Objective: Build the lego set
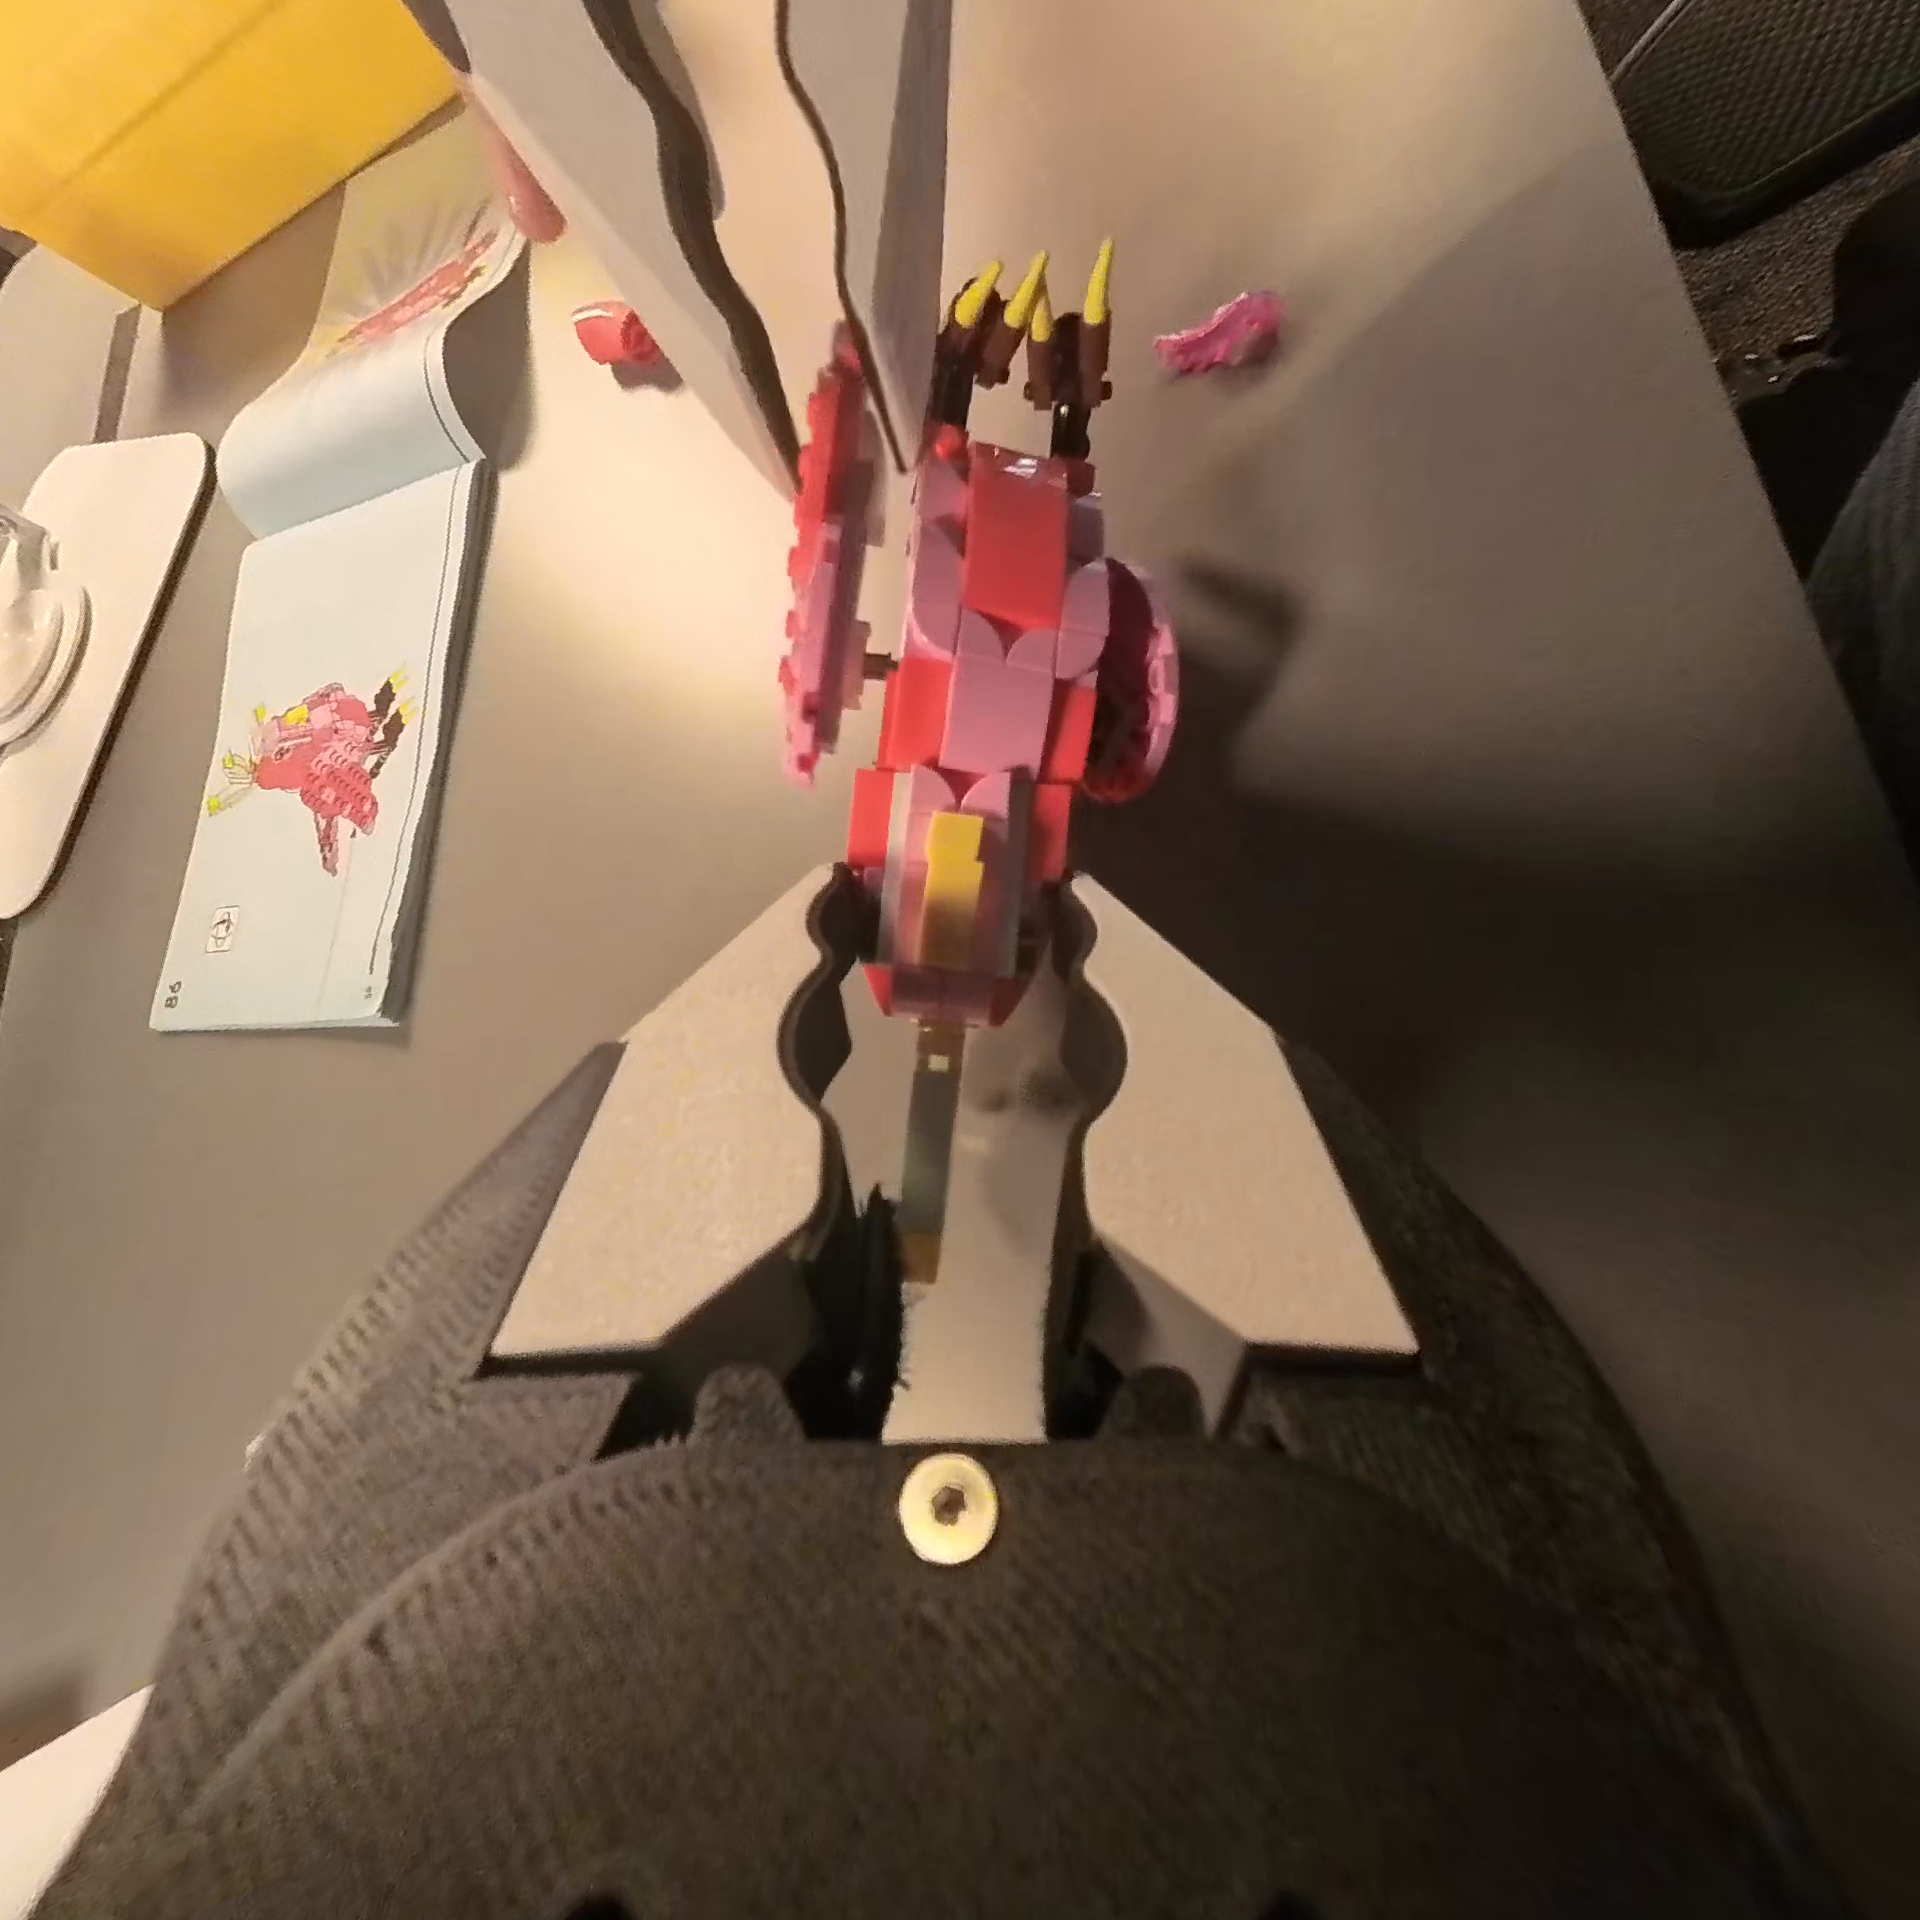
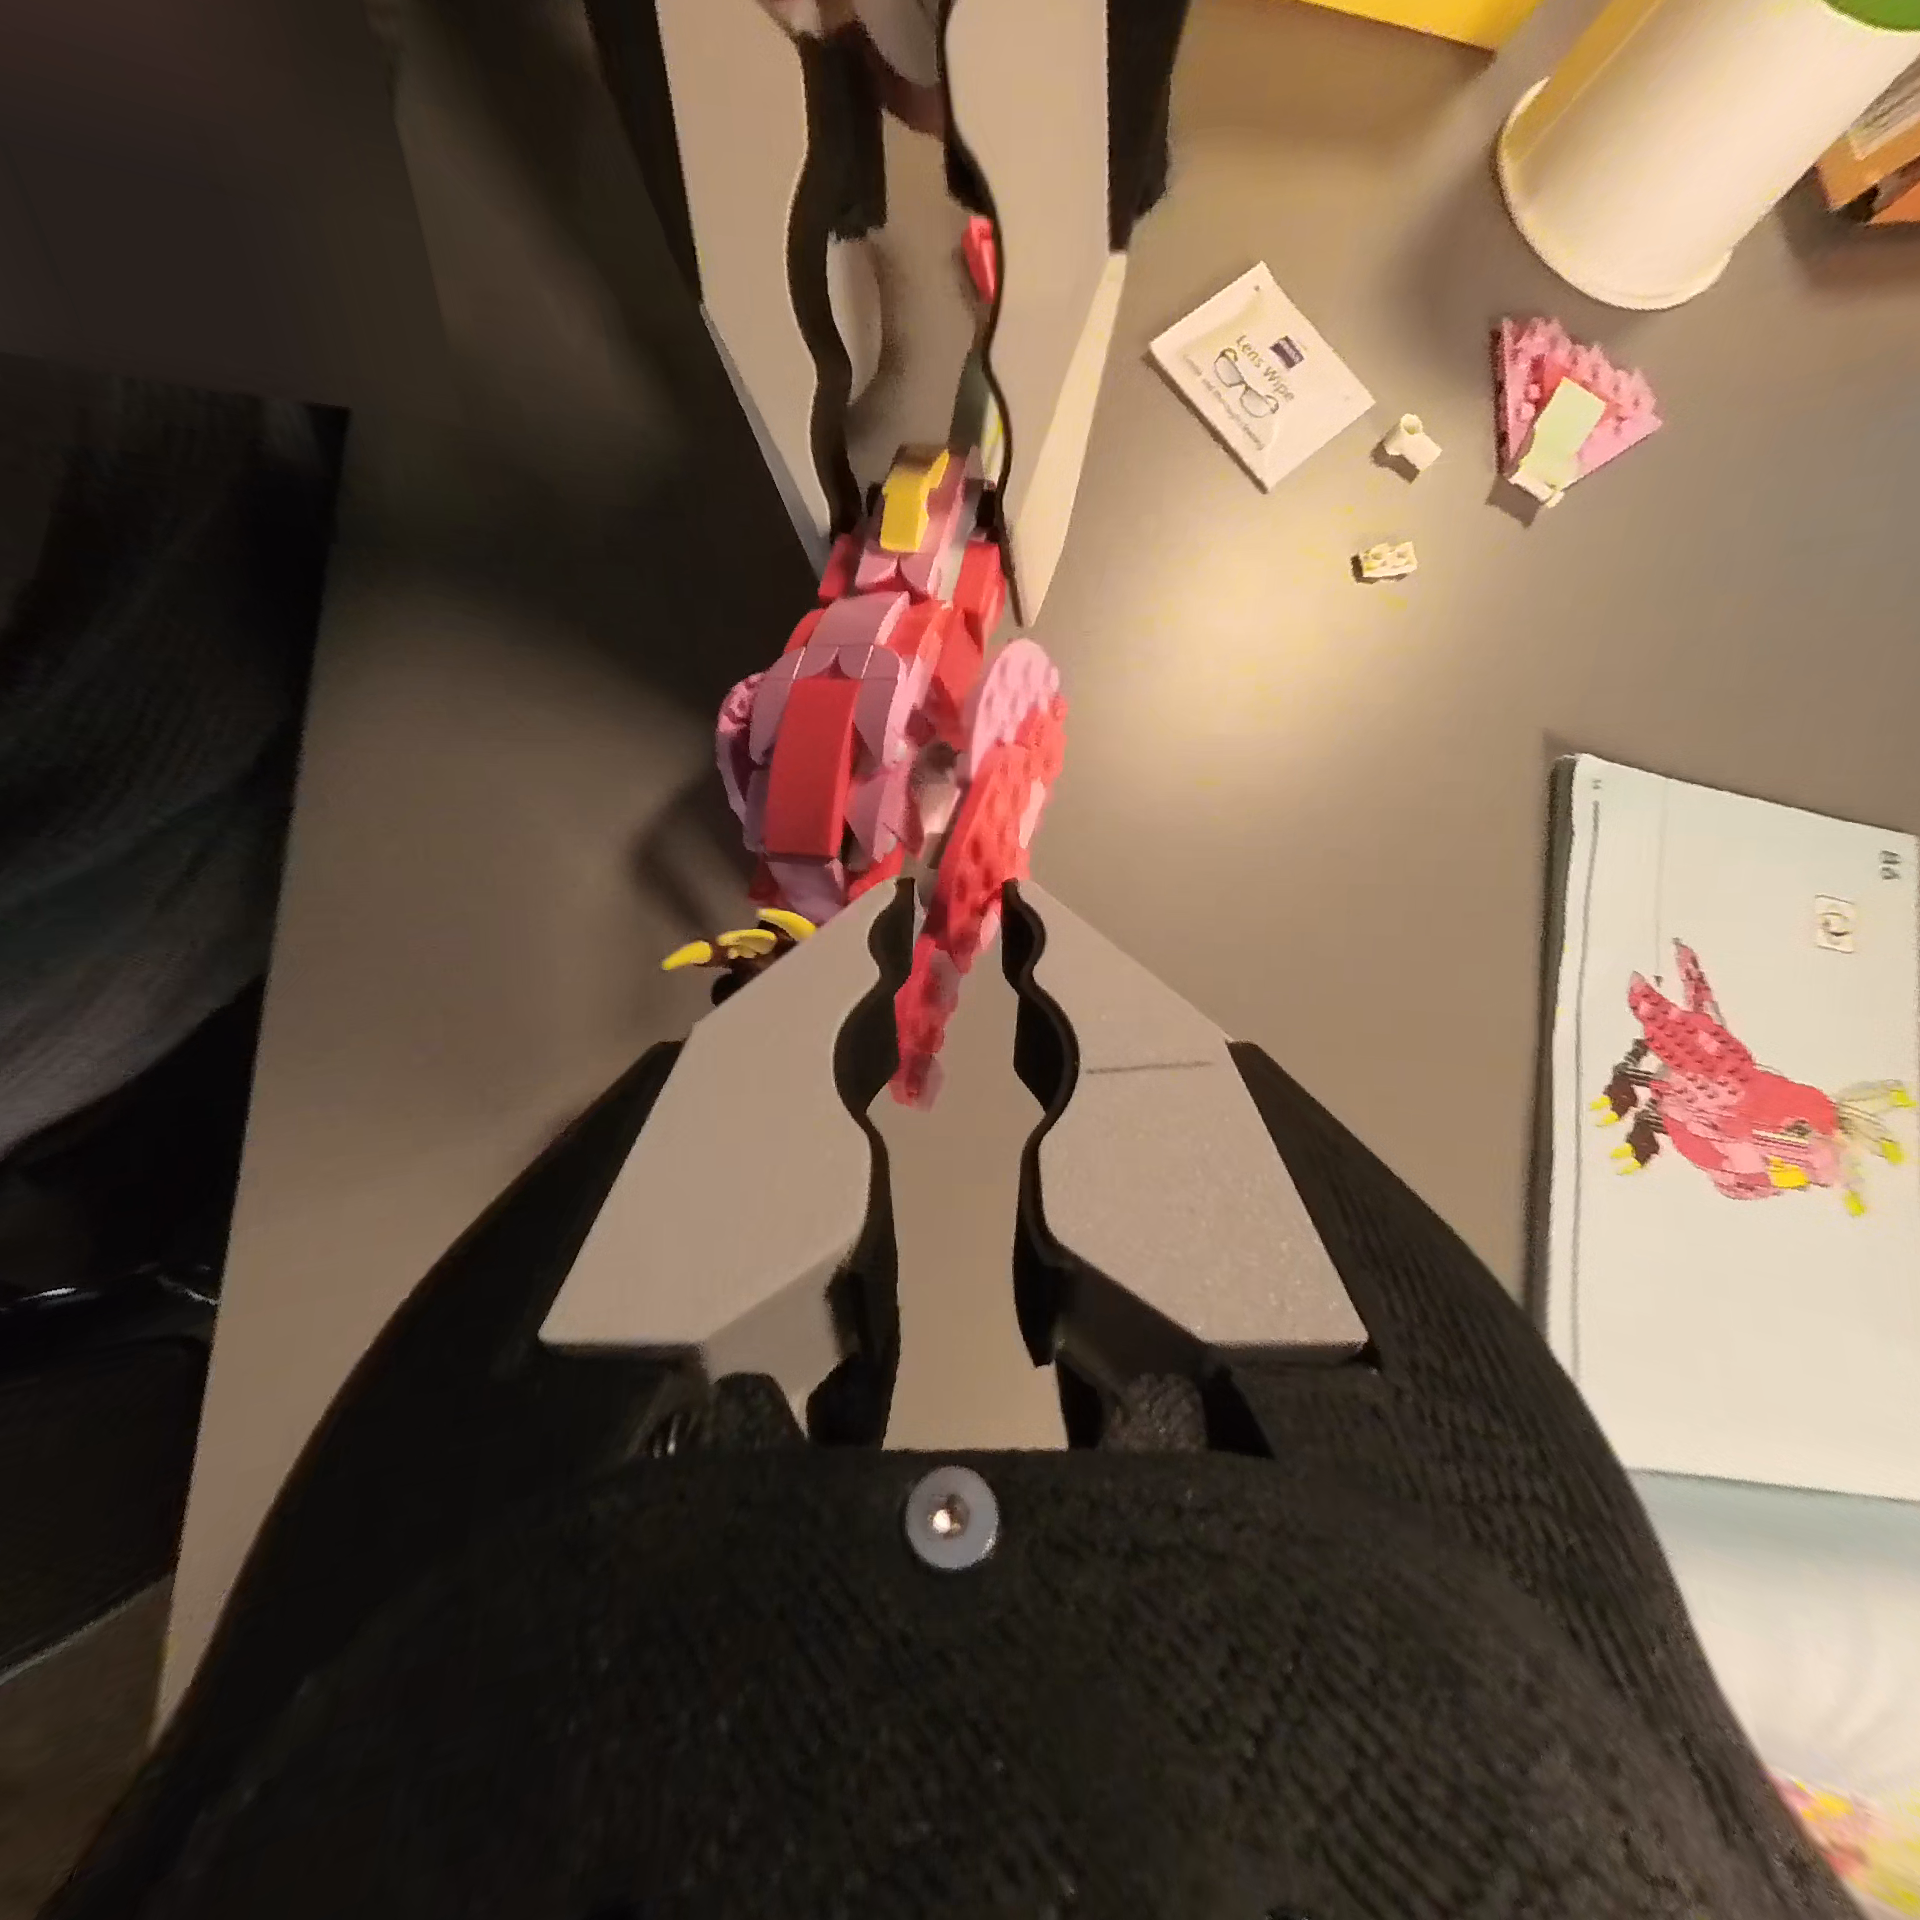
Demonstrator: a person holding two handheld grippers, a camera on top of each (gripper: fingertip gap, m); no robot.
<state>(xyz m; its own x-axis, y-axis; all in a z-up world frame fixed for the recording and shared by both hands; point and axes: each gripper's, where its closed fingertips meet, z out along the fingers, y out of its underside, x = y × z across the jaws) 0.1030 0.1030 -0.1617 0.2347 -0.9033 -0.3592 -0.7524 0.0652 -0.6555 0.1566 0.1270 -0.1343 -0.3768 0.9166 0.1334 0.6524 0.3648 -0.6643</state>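
I am holding a red-and-pink brick bird (image 1: 977, 665) above the grey counter (image 1: 1403, 727): my left tongs (image 1: 951, 894) are pinching its head end, my right tongs (image 2: 956, 904) are pinching its red wing (image 2: 966, 914). An open instruction booklet (image 1: 312, 748) is lying nearby.

The brick bird (image 1: 977, 665) was smeared by motion blur in both views — stud detail on its wing (image 2: 997, 821) could not be resolved. Its lower end was hidden between the fingers (image 1: 717, 1049) of the left gripper (image 1: 951, 894). The instruction booklet (image 2: 1745, 1122) was cut off by the right edge, the white cup (image 2: 1662, 156) by the top edge. Two small pale pieces (image 2: 1387, 561) were too small to be identified — the glass object (image 1: 31, 623) was cropped at the left edge.
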